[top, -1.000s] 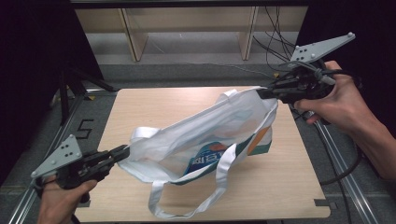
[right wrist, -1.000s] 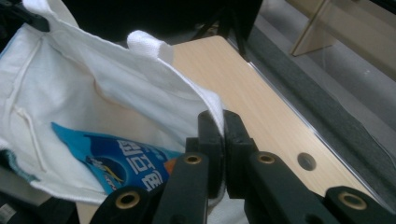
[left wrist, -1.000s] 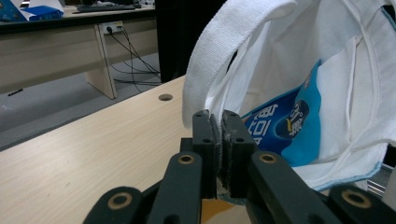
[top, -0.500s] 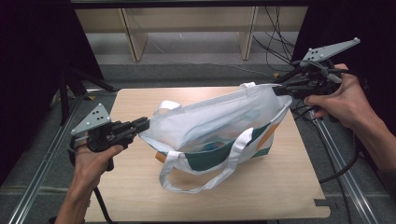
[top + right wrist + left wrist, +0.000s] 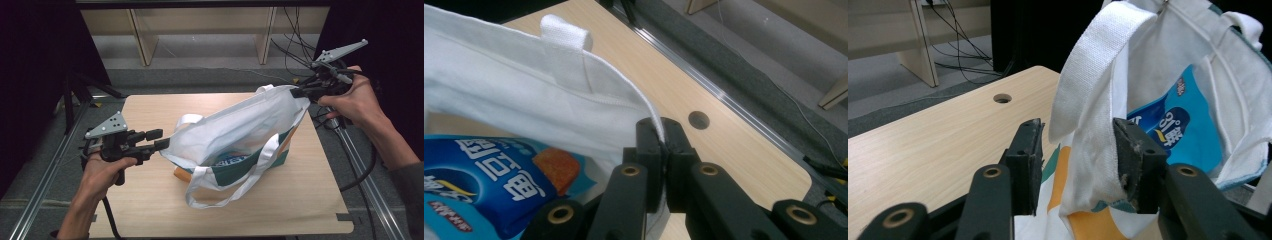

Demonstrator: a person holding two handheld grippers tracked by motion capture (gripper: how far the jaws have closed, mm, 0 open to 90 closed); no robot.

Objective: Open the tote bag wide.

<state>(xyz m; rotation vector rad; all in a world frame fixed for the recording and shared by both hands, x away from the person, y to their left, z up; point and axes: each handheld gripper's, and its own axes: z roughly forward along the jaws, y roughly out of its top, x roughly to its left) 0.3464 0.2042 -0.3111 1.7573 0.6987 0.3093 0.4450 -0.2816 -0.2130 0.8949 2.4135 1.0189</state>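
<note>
Tote bag [image 5: 240, 135] of white cloth sits mid-frame in the high view, resting on the tabletop [image 5: 300, 200], its mouth stretched between my two tools. My right gripper [image 5: 299, 92] at the upper right is clenched on the bag's rim; in the right gripper view the black jaws are pressed together with the hem running between them. My left gripper [image 5: 161, 139] at the left edge of the bag has its jaws apart: in the left gripper view a fold of the rim by the white handle strap [image 5: 1088, 60] lies between them, against the right-hand jaw, with a clear gap to the other, so nothing is pinched there.

To do this well I judge that I should close the left jaws on that fold below the strap, then draw the two hands apart evenly so the mouth opens without the bag tipping.

A blue snack packet [image 5: 1173, 125] shows inside, its lower part hidden by cloth. An orange thing [image 5: 181, 175] pokes out under the bag; I cannot tell what it is.
</note>
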